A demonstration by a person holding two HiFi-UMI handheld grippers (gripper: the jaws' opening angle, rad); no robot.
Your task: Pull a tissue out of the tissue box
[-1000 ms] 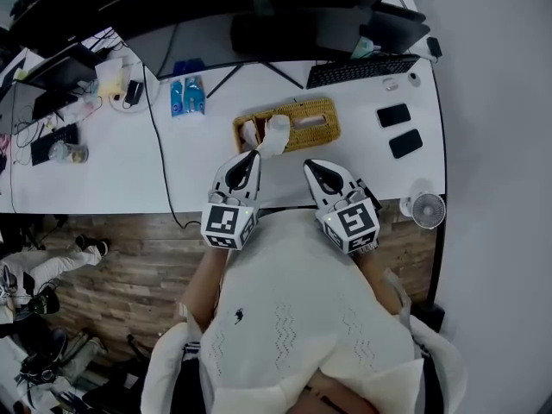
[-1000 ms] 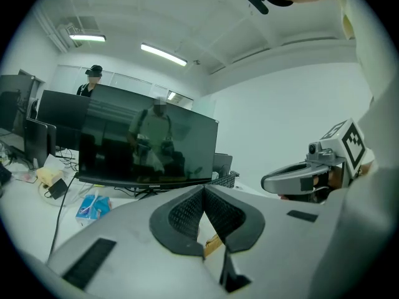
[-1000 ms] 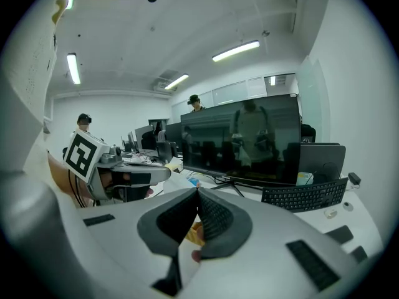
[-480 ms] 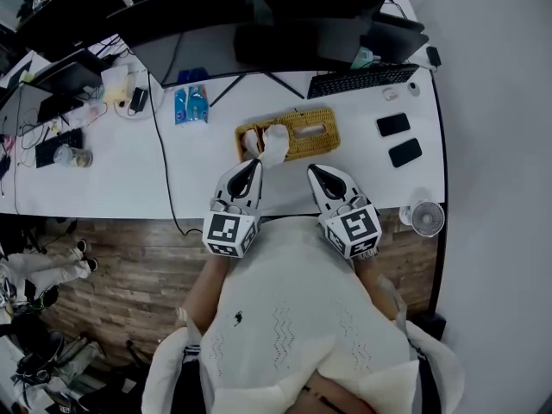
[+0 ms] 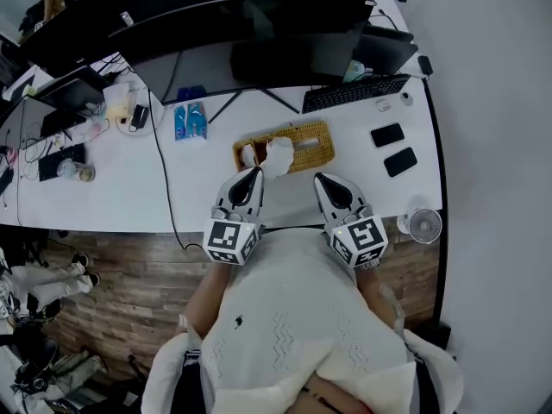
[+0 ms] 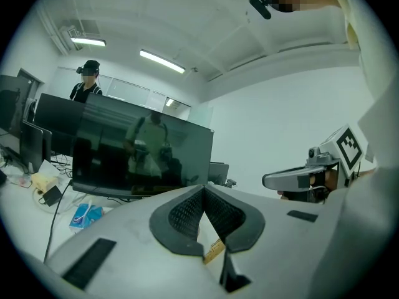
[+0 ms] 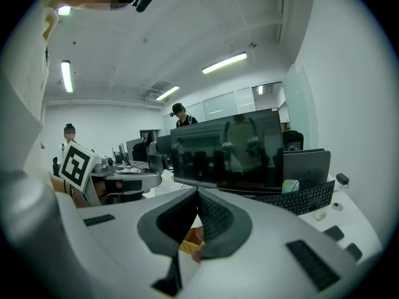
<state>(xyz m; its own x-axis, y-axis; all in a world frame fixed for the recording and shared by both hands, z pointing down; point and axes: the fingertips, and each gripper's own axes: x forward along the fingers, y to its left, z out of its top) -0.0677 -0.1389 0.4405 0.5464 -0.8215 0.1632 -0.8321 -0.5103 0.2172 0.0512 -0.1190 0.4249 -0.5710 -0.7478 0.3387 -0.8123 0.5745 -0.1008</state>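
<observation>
The left gripper [image 6: 202,189] is shown with its jaws pressed together on nothing, its tip just beside the lower left of the tissue [image 5: 278,155] near the centre of the head view. The right gripper [image 7: 198,192] is likewise closed and empty, just below the box's right half. The tissue is seen standing out of the left part of the woven tissue box [image 5: 321,152], which is set on the white desk [image 5: 129,188] below the monitor [image 5: 250,24].
</observation>
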